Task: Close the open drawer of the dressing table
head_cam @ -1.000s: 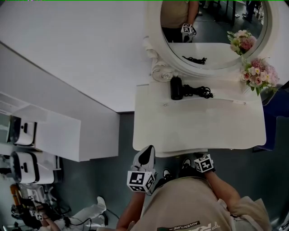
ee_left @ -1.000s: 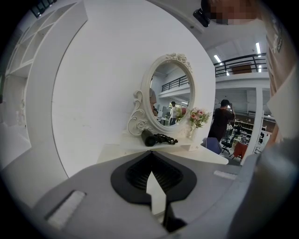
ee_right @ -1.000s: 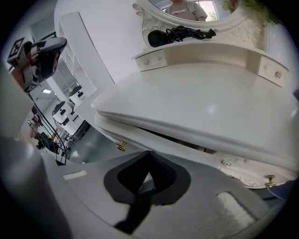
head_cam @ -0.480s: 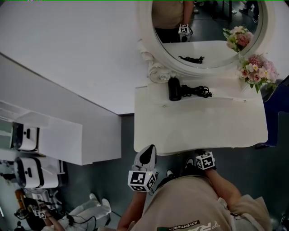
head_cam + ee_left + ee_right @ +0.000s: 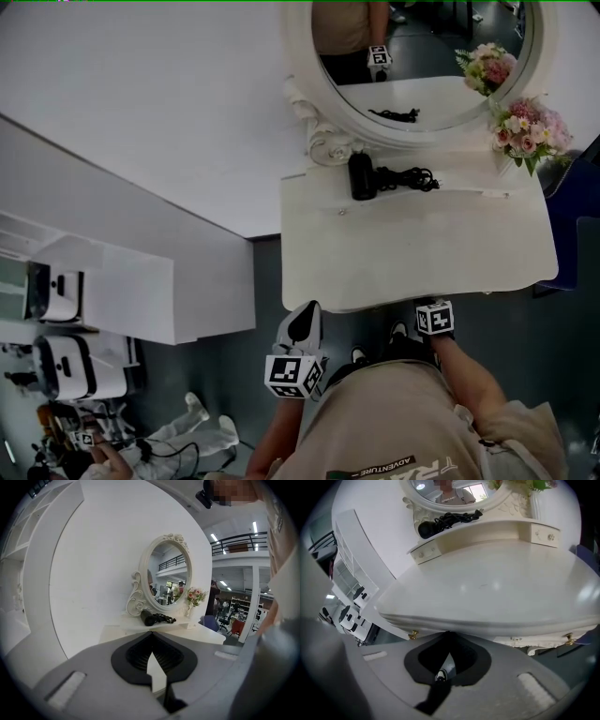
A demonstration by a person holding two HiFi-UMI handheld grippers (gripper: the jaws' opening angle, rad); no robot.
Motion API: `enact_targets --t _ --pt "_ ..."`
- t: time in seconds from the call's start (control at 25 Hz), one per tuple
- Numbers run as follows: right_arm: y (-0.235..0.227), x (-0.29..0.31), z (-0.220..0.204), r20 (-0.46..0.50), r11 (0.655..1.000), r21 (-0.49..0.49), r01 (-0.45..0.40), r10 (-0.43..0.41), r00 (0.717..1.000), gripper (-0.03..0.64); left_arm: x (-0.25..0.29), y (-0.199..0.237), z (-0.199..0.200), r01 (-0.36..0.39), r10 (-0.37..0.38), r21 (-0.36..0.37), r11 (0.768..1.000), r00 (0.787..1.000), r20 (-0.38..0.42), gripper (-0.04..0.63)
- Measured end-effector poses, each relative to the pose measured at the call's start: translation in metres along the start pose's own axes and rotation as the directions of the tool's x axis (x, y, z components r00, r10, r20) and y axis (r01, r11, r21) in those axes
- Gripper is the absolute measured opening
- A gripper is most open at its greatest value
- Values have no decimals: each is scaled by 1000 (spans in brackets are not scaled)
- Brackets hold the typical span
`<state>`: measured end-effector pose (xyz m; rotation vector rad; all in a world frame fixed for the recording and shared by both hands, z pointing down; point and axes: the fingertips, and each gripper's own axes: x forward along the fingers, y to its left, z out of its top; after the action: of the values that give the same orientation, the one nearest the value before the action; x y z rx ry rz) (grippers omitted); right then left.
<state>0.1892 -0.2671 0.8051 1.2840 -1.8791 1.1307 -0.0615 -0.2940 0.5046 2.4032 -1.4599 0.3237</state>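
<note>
The white dressing table (image 5: 412, 253) stands against the wall under an oval mirror (image 5: 412, 56). No drawer shows past its front edge in the head view. In the right gripper view the drawer front (image 5: 534, 641) with brass knobs (image 5: 413, 633) sits just beneath the tabletop's overhang. My right gripper (image 5: 447, 633) is shut, its tips up against that front; only its marker cube (image 5: 434, 317) shows from above. My left gripper (image 5: 305, 314) hangs shut and holds nothing, short of the table's left front corner.
A black hair dryer (image 5: 361, 176) with its cord lies on the raised back shelf, and a flower bunch (image 5: 523, 131) stands at the right. White shelving (image 5: 122, 291) fills the left. A blue chair (image 5: 572, 234) is at the table's right, and a person sits on the floor (image 5: 141, 450).
My right gripper has moved forward to the table's front. The strip of drawer that stuck out below the tabletop a second ago has slid under it. The left gripper has barely moved.
</note>
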Motion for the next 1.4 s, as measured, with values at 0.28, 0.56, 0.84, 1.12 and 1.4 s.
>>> enact_targets --t 0.28,0.56,0.84,1.12,1.4 --pt "2 -49 1 156 997 72 3 -14 988 3 -14 -6 7 64 -66 32 997 997 38 17" --pt "47 -130 43 417 997 50 -56 30 908 2 -36 1 5 99 -102 41 994 993 66 17" --pt "113 -216 87 589 991 -124 -43 108 801 2 -57 -12 8 178 -185 74 981 979 89 17" --pt "169 -275 95 675 953 -279 118 107 730 2 -76 -9 9 215 -224 102 971 970 95 17" --pt "198 -317 100 700 901 -389 191 154 697 2 -87 -10 27 190 -203 94 977 967 155 17"
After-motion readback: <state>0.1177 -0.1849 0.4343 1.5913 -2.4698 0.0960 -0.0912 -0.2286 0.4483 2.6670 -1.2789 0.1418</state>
